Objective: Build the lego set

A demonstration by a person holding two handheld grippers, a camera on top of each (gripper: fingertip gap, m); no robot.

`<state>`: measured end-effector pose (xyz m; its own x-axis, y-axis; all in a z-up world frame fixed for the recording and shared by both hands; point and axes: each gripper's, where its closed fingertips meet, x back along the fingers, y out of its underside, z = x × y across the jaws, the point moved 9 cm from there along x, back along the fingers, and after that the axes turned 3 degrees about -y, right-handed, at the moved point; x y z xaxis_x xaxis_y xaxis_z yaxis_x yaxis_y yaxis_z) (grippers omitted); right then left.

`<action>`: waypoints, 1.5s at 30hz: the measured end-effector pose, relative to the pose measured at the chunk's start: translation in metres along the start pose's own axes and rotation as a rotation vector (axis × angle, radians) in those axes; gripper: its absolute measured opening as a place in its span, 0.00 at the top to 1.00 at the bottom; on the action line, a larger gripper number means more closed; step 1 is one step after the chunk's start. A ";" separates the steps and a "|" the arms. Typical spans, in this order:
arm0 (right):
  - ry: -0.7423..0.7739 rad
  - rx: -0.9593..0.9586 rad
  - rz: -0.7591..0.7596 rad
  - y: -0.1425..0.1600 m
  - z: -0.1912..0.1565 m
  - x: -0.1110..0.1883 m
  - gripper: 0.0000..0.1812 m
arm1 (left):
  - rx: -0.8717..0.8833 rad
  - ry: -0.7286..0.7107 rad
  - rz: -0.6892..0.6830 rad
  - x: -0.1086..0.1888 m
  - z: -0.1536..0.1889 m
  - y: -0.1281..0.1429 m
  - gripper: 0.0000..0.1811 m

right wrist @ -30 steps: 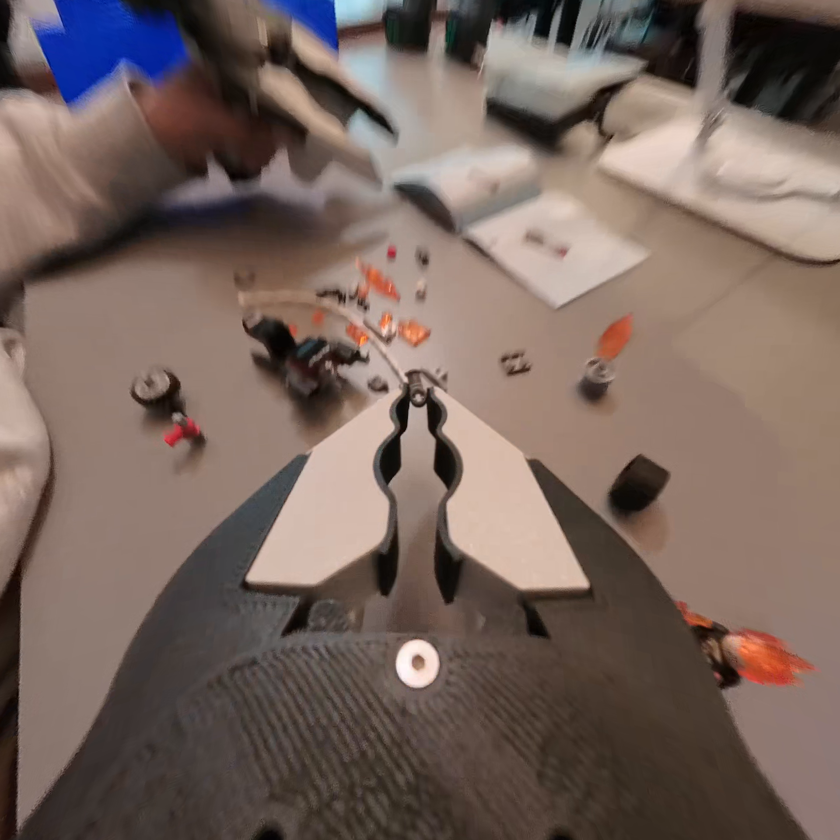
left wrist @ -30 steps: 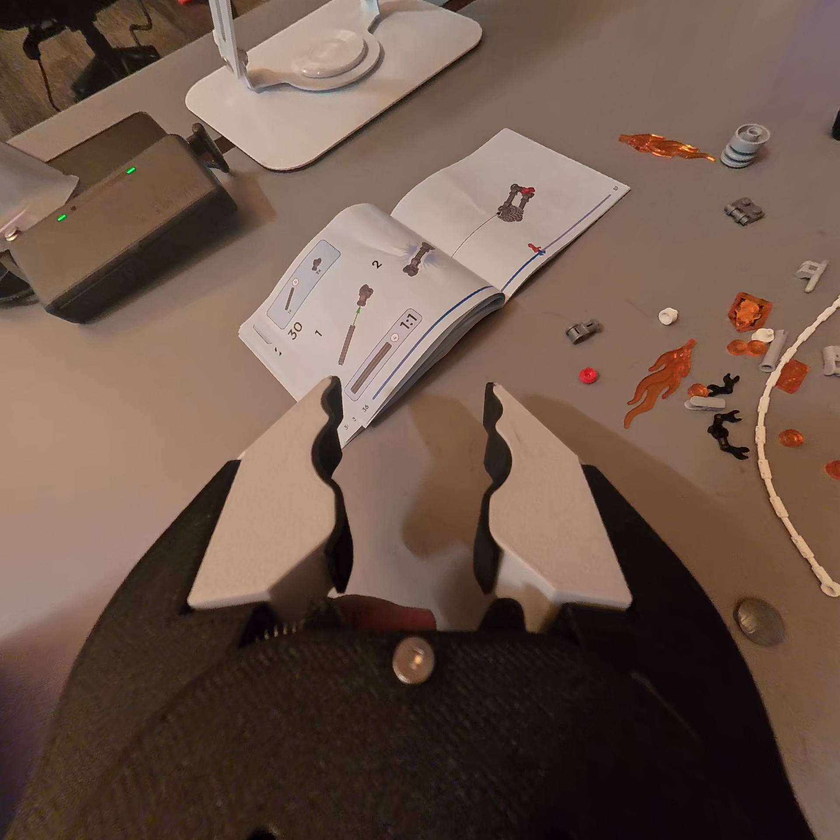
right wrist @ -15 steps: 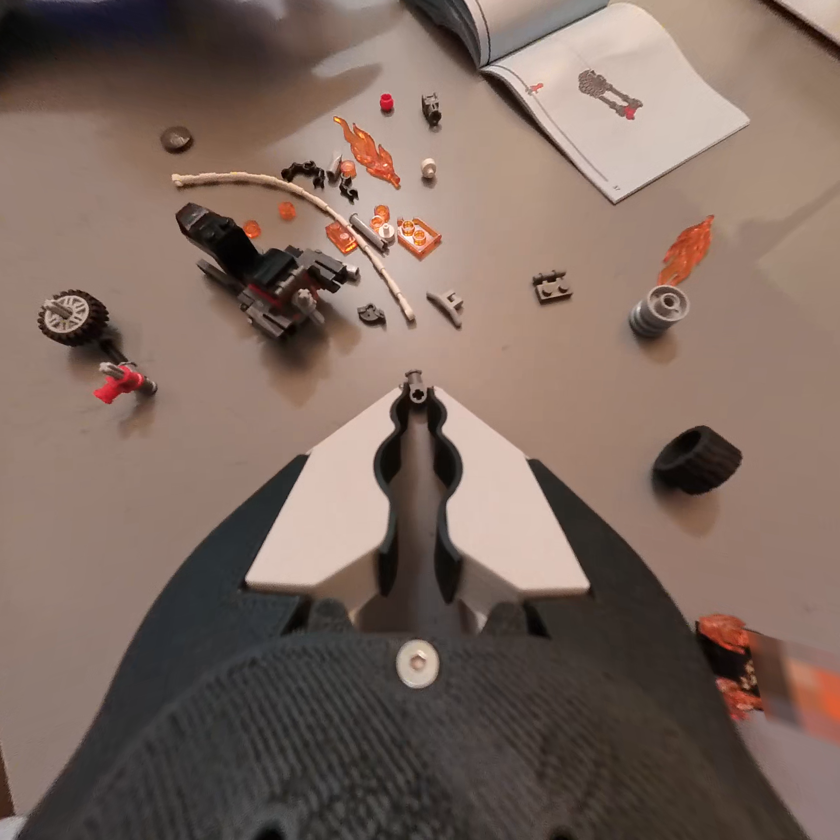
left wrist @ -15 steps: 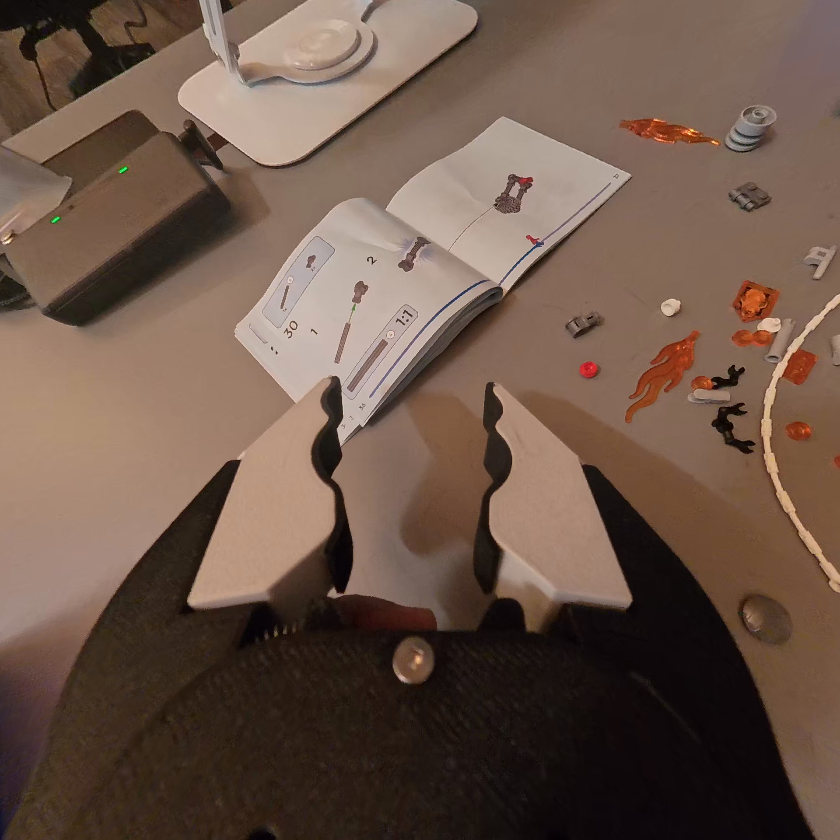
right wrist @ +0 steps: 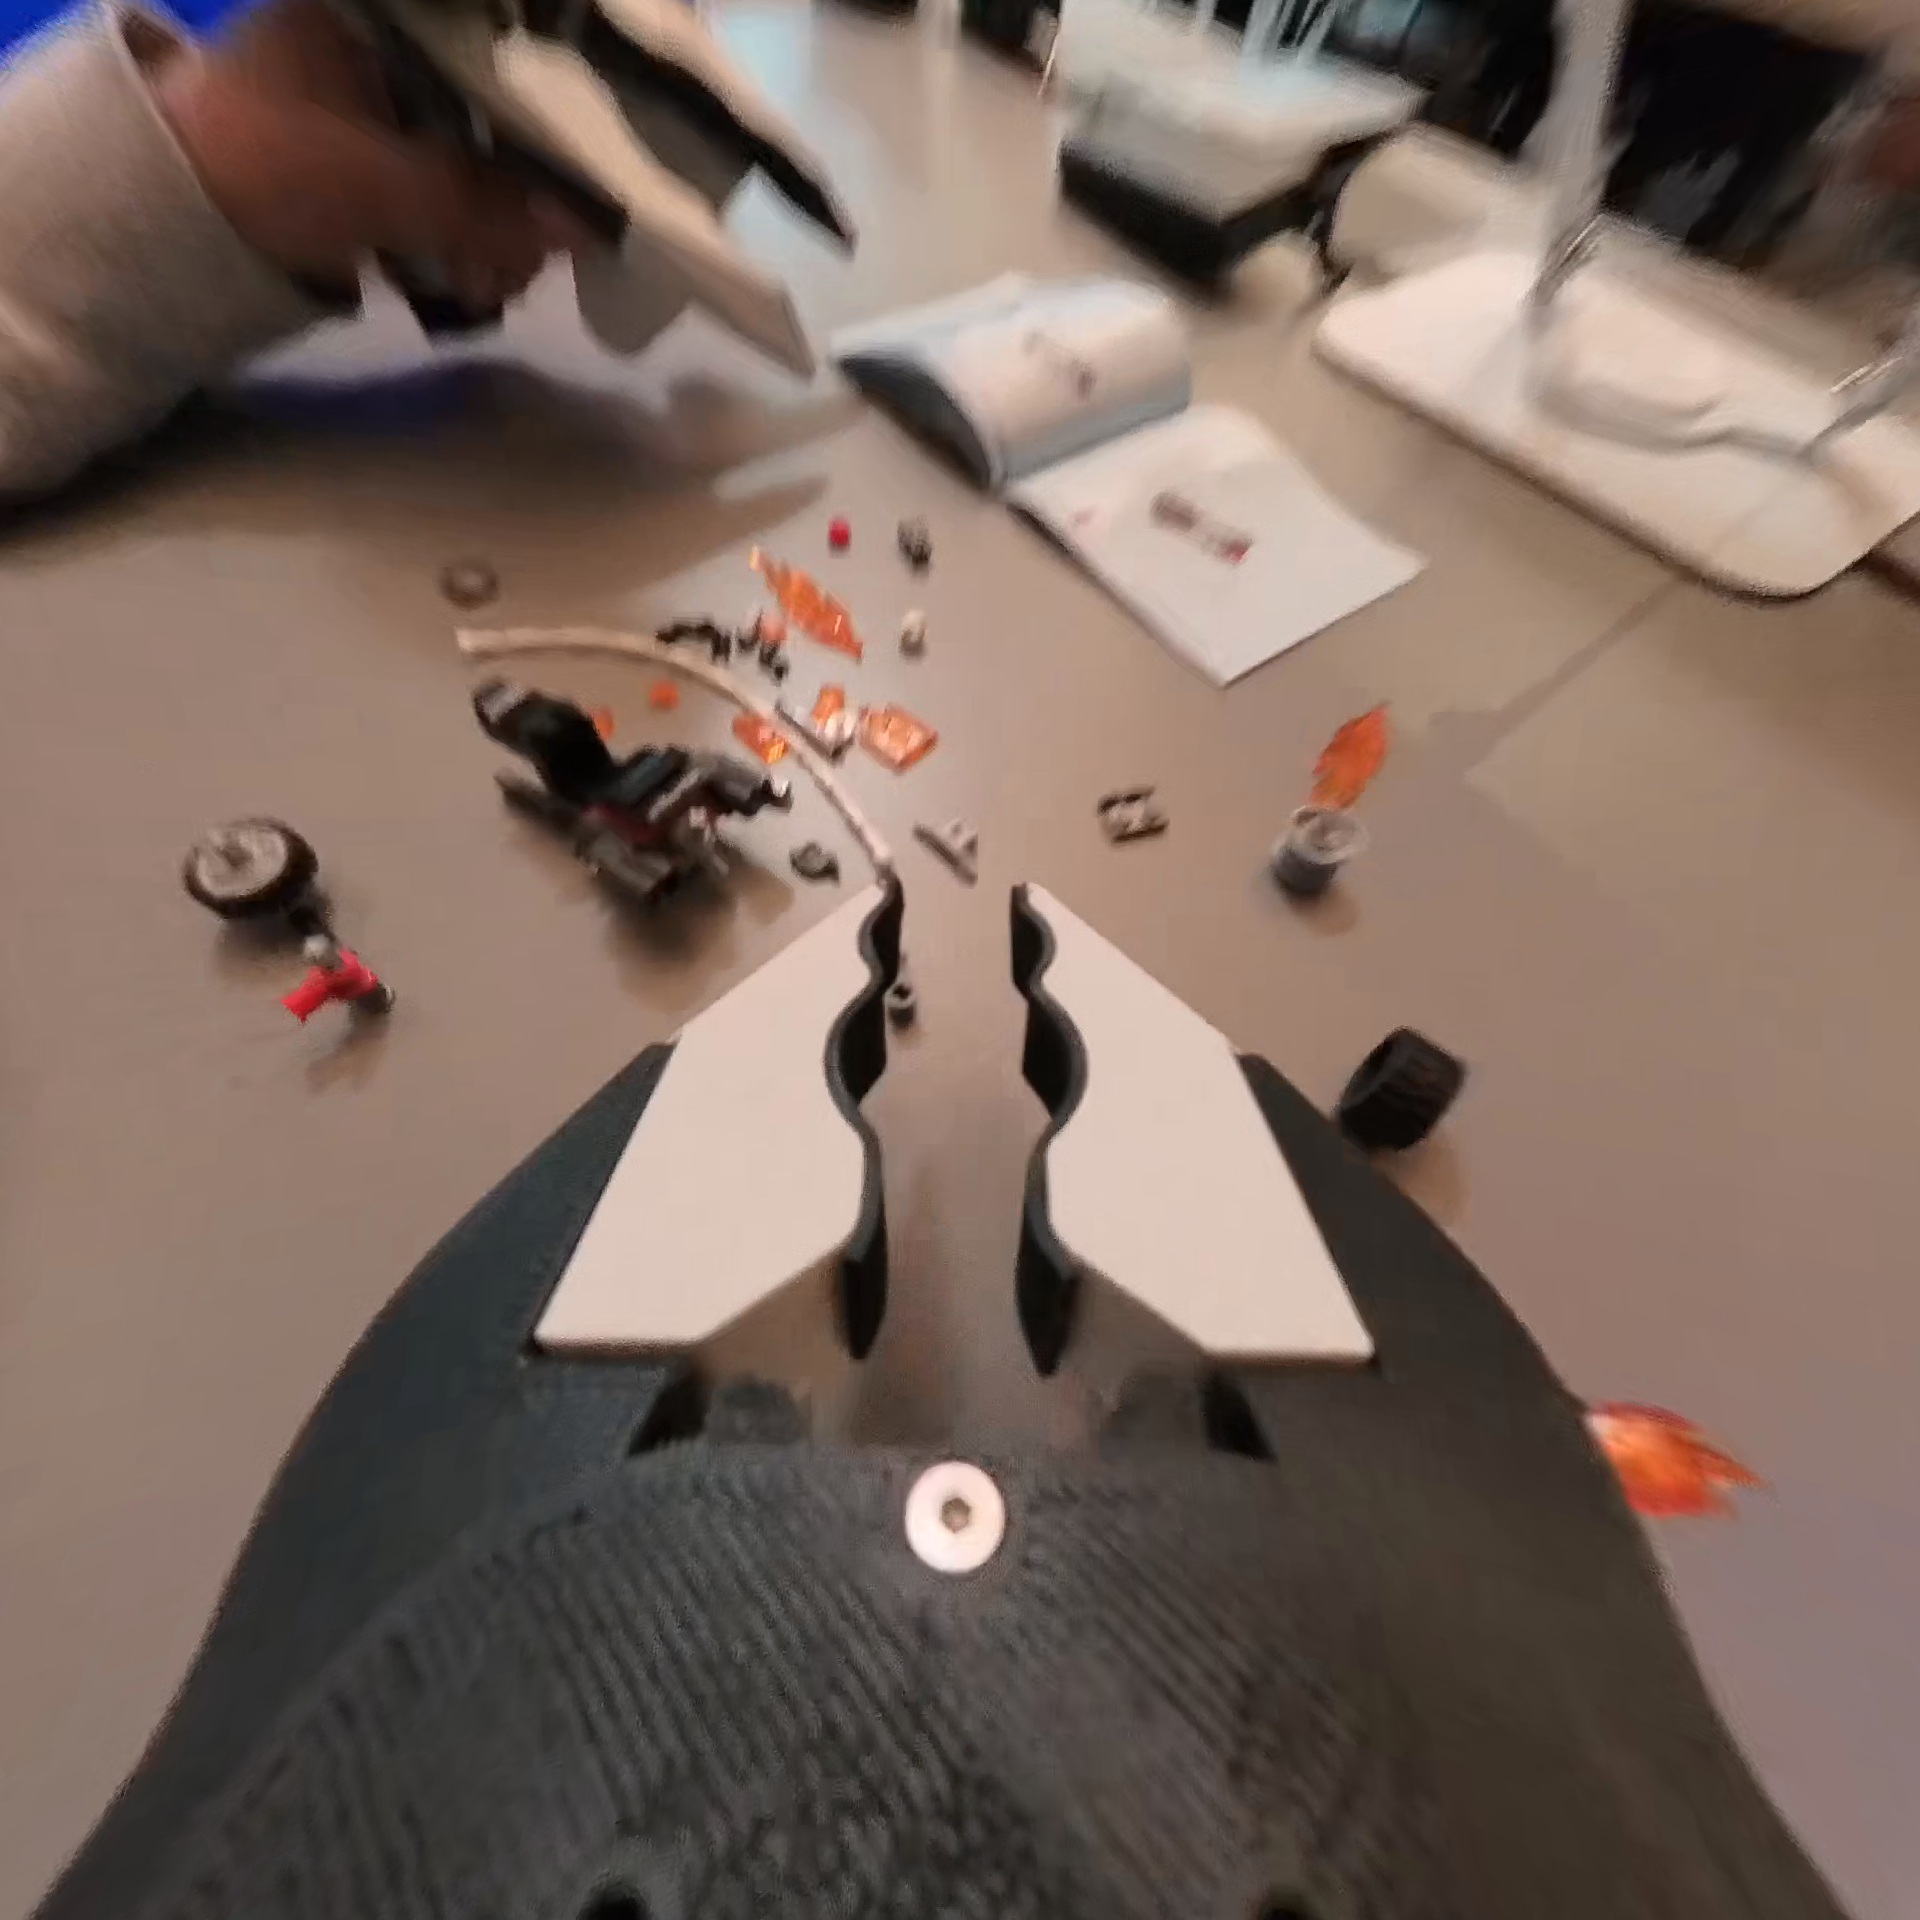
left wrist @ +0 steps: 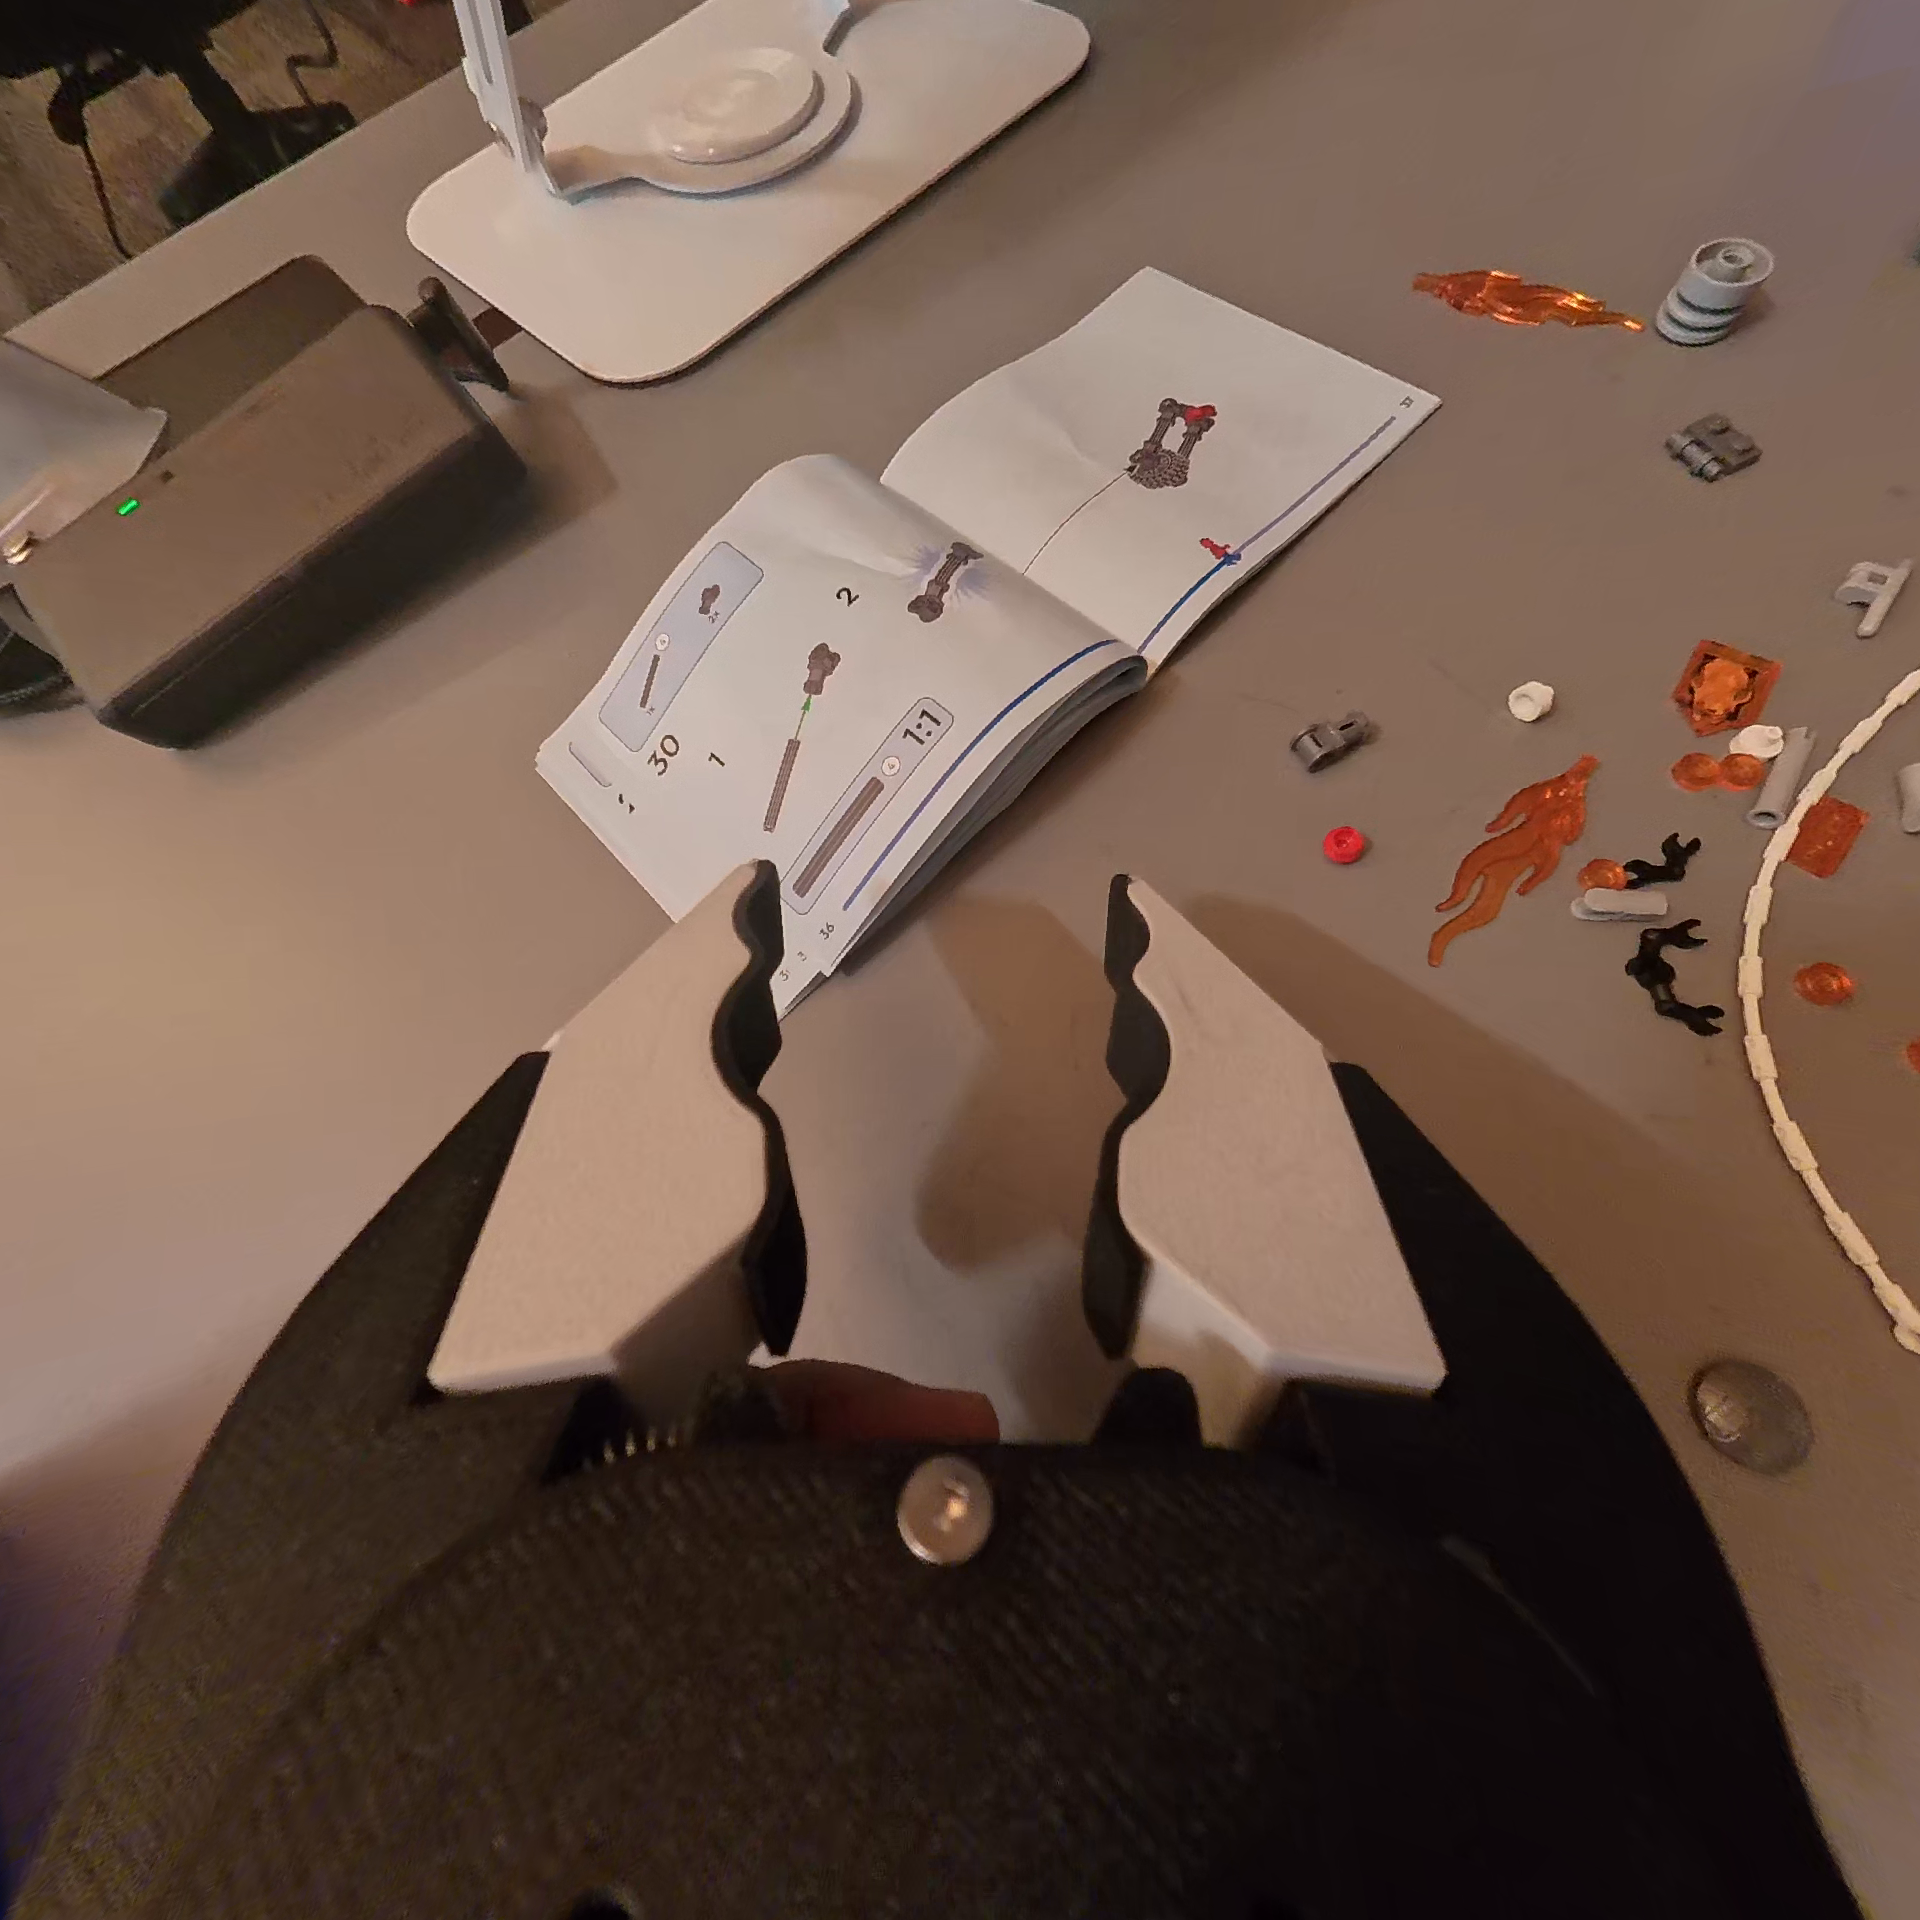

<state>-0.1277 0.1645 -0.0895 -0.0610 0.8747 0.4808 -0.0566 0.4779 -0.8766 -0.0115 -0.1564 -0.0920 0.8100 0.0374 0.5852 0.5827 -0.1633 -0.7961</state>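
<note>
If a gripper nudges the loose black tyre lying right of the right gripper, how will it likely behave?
The black tyre looks round and hollow, lying on the bare table, so it probably rolls off. Its treaded rubber likely grips well and squashes slightly when pinched.

Grey worktop (left wrist: 260, 987) under dim, warm light. Far side carries a white stand base (left wrist: 748, 177) and, to its left, a dark box (left wrist: 260, 582) showing a green light. Beyond the edge, dark floor with cables (left wrist: 125, 145).

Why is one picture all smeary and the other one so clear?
The right wrist view is smeared by motion blur: the instruction booklet and black motorcycle body look streaky. The left wrist view is sharp but dim, and the left gripper casts a soft shadow on the grey table.
</note>
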 end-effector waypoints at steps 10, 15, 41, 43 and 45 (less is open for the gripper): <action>0.100 -0.091 0.616 -0.017 0.018 0.074 0.88 | -0.001 0.001 -0.002 -0.001 0.000 0.000 0.66; 0.075 -0.118 0.623 -0.016 0.021 0.072 0.87 | -0.003 0.003 0.004 -0.001 0.001 0.000 0.66; 0.380 0.019 0.265 -0.017 0.024 0.032 0.84 | -0.020 -0.139 0.373 0.016 0.001 -0.011 0.53; 0.306 -0.049 0.329 -0.022 0.014 0.025 0.80 | -0.061 -0.245 0.429 0.023 0.001 -0.011 0.50; 0.210 -0.105 0.394 -0.025 -0.001 0.021 0.78 | -0.117 -0.361 0.464 0.030 0.002 -0.012 0.49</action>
<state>-0.1269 0.1706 -0.0579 0.1462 0.9837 0.1049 0.0323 0.1012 -0.9943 0.0059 -0.1509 -0.0647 0.9612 0.2656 0.0745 0.1681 -0.3498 -0.9216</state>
